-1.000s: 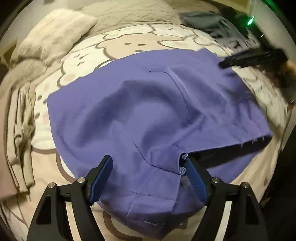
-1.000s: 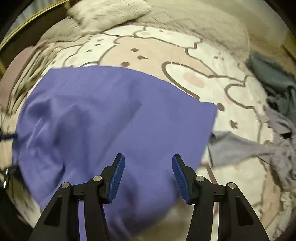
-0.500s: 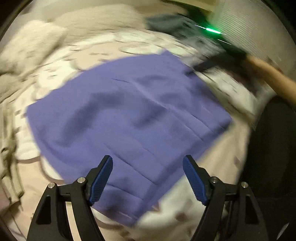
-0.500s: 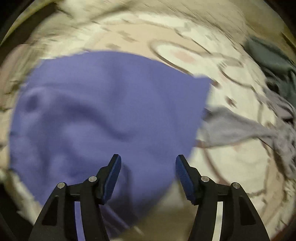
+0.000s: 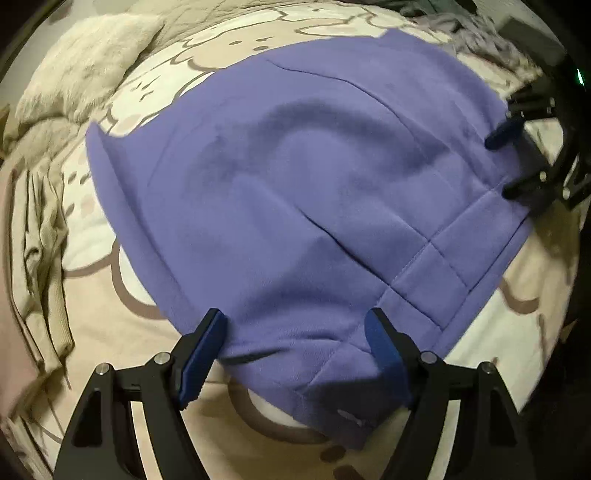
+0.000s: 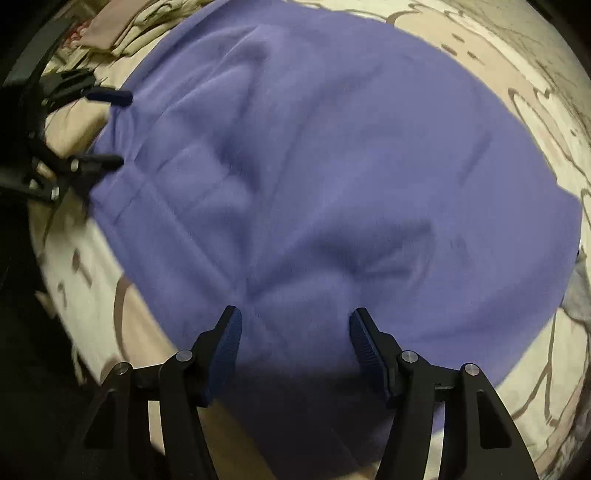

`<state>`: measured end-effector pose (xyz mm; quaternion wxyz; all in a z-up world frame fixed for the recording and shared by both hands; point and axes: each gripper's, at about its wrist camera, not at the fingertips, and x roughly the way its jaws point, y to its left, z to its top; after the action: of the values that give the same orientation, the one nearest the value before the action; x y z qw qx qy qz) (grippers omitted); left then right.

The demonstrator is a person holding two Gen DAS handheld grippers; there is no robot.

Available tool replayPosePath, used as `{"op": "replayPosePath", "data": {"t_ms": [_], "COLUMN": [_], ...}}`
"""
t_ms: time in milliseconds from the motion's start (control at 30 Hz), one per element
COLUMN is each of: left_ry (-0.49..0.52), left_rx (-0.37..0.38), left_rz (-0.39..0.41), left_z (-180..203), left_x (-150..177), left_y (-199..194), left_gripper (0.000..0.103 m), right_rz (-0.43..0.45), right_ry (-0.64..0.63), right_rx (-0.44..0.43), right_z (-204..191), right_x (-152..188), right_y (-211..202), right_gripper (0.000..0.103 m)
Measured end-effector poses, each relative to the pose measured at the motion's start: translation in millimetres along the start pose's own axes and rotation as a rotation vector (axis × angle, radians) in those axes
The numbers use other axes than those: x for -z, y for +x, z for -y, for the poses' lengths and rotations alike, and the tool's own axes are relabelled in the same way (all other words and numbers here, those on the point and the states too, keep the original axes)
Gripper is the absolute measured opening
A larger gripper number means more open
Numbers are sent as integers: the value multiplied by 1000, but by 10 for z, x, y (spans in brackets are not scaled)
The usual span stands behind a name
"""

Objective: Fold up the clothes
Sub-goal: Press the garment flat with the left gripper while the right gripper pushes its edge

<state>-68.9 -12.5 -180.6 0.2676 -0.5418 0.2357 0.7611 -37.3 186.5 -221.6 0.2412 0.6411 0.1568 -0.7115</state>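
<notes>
A purple garment [image 5: 295,192] lies spread on the bed, wrinkled, with a hemmed edge at the near right. My left gripper [image 5: 295,339] is open, its jaws straddling the garment's near corner. My right gripper [image 6: 293,339] is open over the garment's [image 6: 332,166] other near edge. In the left wrist view the right gripper [image 5: 513,162] shows at the garment's right edge. In the right wrist view the left gripper [image 6: 107,127] shows at the garment's left edge. Neither holds the cloth.
The bed has a cream and beige cartoon-print sheet [image 5: 122,317]. A fluffy cream pillow [image 5: 81,74] and bunched beige cloth [image 5: 37,236] lie at the left. Grey clothes [image 5: 476,33] lie at the far right; a grey piece [image 6: 576,291] touches the garment's right side.
The left gripper let go of the garment's fold, which dropped flat. Both grippers swung down close to the garment's near edge, one on each side.
</notes>
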Motion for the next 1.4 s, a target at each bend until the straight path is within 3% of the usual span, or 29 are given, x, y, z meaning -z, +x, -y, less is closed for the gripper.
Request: {"op": "replayPosePath", "data": {"t_ms": [267, 400, 533, 667, 833, 933, 1067, 1167, 1300, 1400], "left_ry": [-185, -242, -245, -240, -177, -125, -84, -69, -81, -121], "left_rx": [-77, -144, -265, -259, -137, -91, -147, -174, -175, -166], "left_rz": [137, 109, -18, 21, 198, 249, 169, 71, 86, 124], "left_z": [-474, -793, -973, -896, -363, 12, 320, 375, 348, 305], "left_x": [-455, -553, -421, -408, -666, -935, -1255, -1257, -1217, -1171], "left_y": [-121, 38, 361, 251, -78, -51, 261, 617, 632, 469], "left_gripper": [78, 78, 78, 78, 78, 78, 78, 78, 79, 79], "right_rz": [187, 202, 77, -30, 54, 105, 131, 137, 151, 168], "right_ry": [160, 139, 213, 270, 360, 434, 534, 592, 651, 698], "right_rx": [-54, 12, 105, 157, 102, 81, 94, 107, 107, 43], "right_z": [274, 376, 642, 876, 1013, 1143, 1349, 1466, 1590, 1741], "right_x": [-362, -280, 24, 348, 420, 484, 615, 671, 600, 564], "right_y": [-391, -442, -251, 16, -224, -352, -435, -463, -445, -465], "right_gripper": [62, 62, 62, 62, 62, 62, 62, 62, 62, 62]}}
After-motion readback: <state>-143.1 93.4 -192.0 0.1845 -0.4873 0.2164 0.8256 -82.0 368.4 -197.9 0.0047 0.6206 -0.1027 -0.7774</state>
